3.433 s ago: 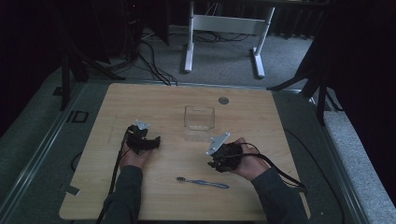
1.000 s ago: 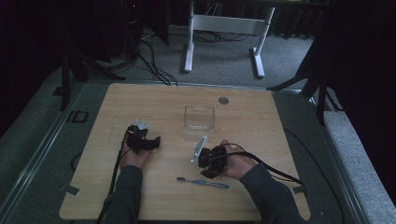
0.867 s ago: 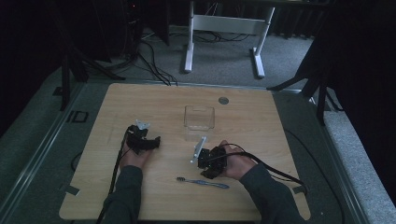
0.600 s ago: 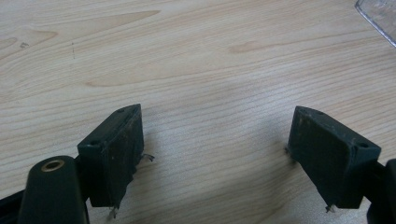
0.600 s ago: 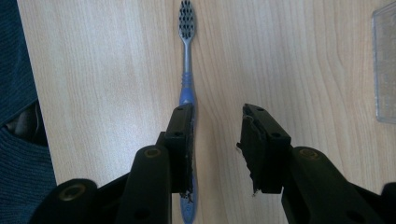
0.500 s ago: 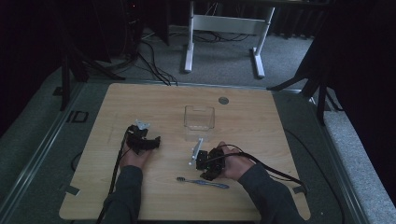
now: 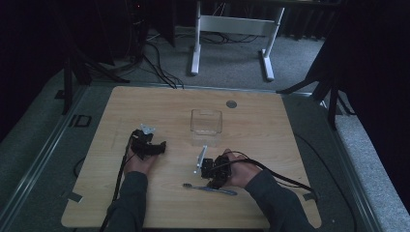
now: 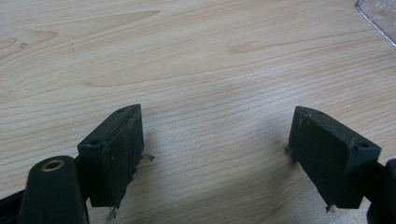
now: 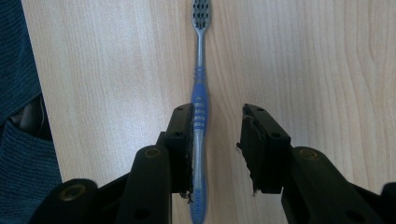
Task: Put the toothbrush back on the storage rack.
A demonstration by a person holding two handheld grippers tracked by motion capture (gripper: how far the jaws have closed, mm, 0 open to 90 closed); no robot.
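A blue and grey toothbrush [image 7: 210, 189] lies flat on the wooden table [image 7: 290, 145] near its front edge, head pointing left. In the right gripper view the toothbrush [image 9: 200, 107] runs lengthwise between the jaws, its handle against the left jaw and a gap to the right one. My right gripper [image 7: 212, 179] is open and points down over the handle. My left gripper [image 7: 157, 147] rests at the table's left middle, open; in its own view the left gripper [image 8: 215, 154] has only bare wood between wide jaws.
A clear square plastic container [image 7: 206, 121] stands at the table's middle back; its corner [image 8: 378, 14] shows in the left gripper view. A round grey grommet [image 7: 231, 103] sits behind it. A blue sleeve [image 9: 21, 140] lies beside the right gripper.
My right gripper has moved left and toward the front edge, tipping down over the toothbrush handle. The left gripper has stayed still.
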